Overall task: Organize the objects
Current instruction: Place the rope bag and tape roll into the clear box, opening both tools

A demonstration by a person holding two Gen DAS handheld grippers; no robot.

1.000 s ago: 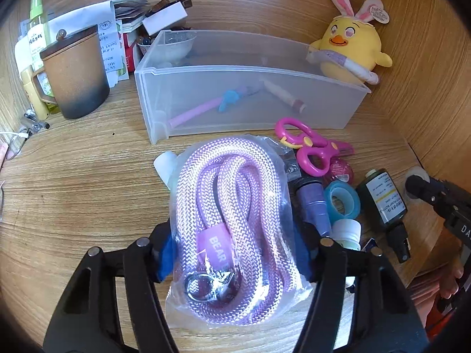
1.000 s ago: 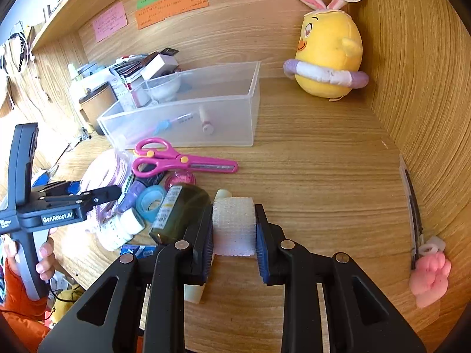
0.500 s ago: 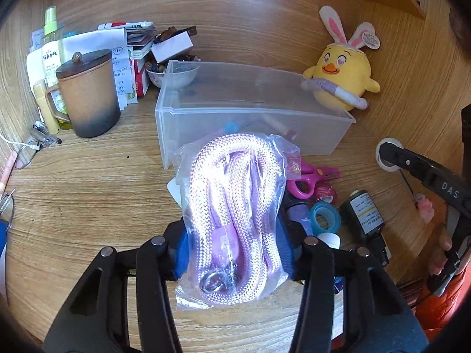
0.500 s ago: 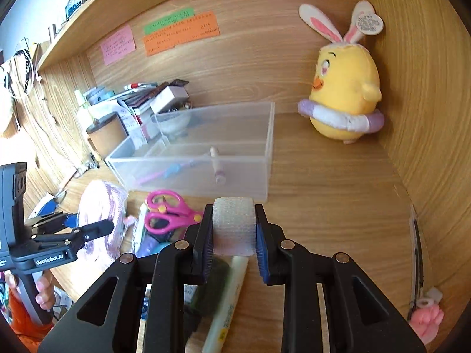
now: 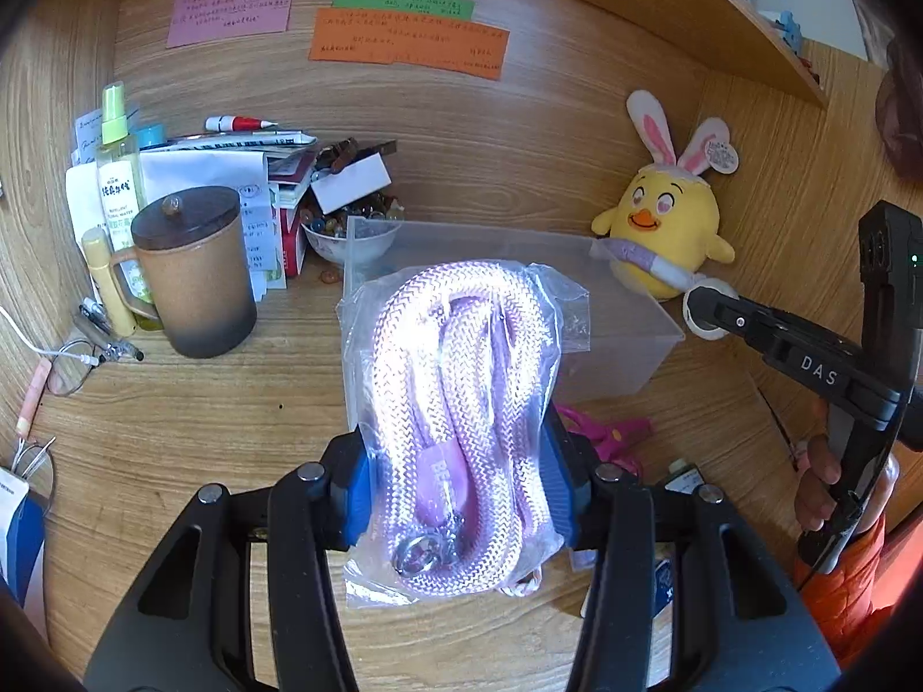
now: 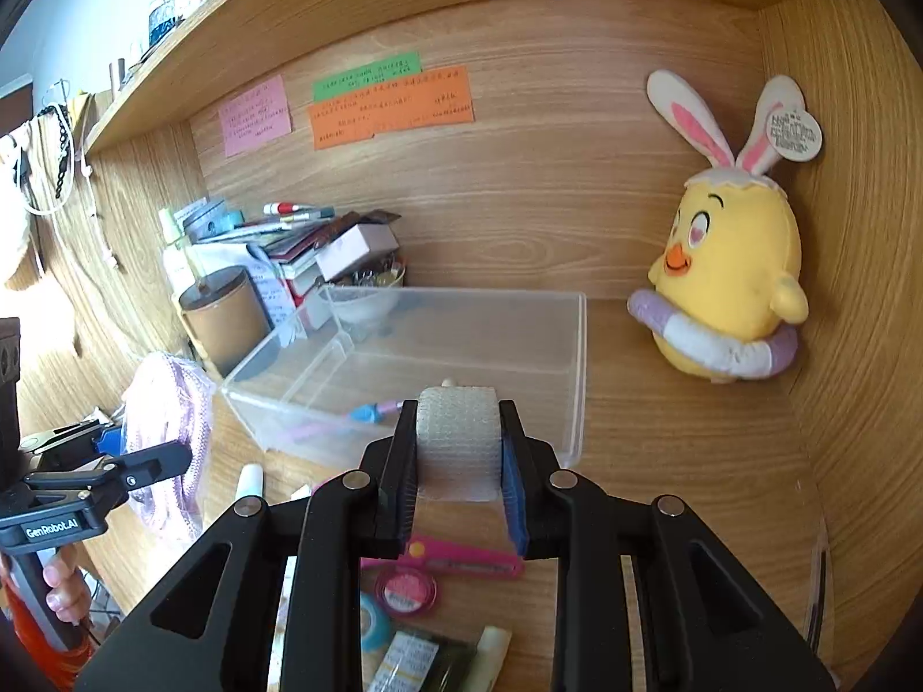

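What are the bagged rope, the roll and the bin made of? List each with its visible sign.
Bagged rope: braided lilac cord, likely synthetic, in glossy clear plastic film; the weave shows and the bag glares.
Roll: off-white crinkled gauze-like wrap; matte, meshy surface.
Bin: frosted translucent rigid plastic; its contents show through the walls.

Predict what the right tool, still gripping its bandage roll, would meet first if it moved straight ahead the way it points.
Probably the clear plastic bin: the right tool, holding the bandage roll, points over its near wall. Height is unclear, so it may enter the bin instead.
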